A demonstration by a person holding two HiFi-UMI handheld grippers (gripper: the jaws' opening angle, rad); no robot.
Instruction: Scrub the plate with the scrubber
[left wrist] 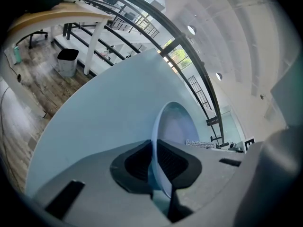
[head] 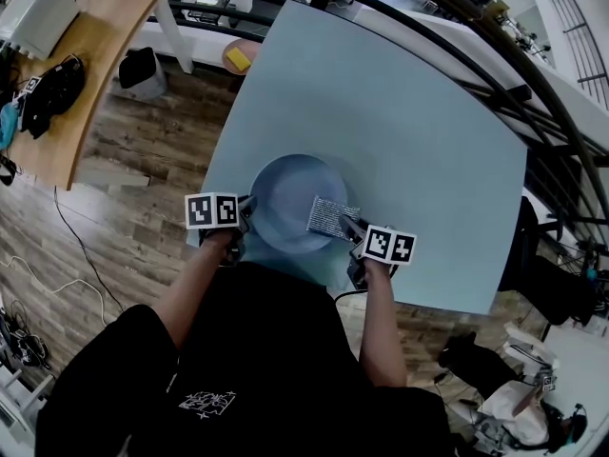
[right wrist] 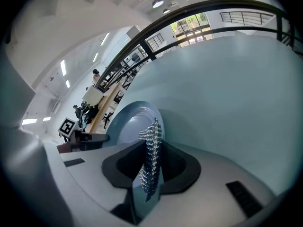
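At the near edge of the table [head: 400, 112], your left gripper [head: 247, 214] pinches the plate [head: 290, 198] by its rim, your right gripper [head: 352, 230] clamps the scrubber [head: 333, 217] over the plate's right side; scrub too hard and that thin rim hold may slip, skidding the plate.

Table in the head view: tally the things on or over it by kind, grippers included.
plate: 1, pale blue, its rim clamped by the left gripper
scrubber: 1, silvery mesh, clamped by the right gripper, over the plate
grippers: 2
Total: 4
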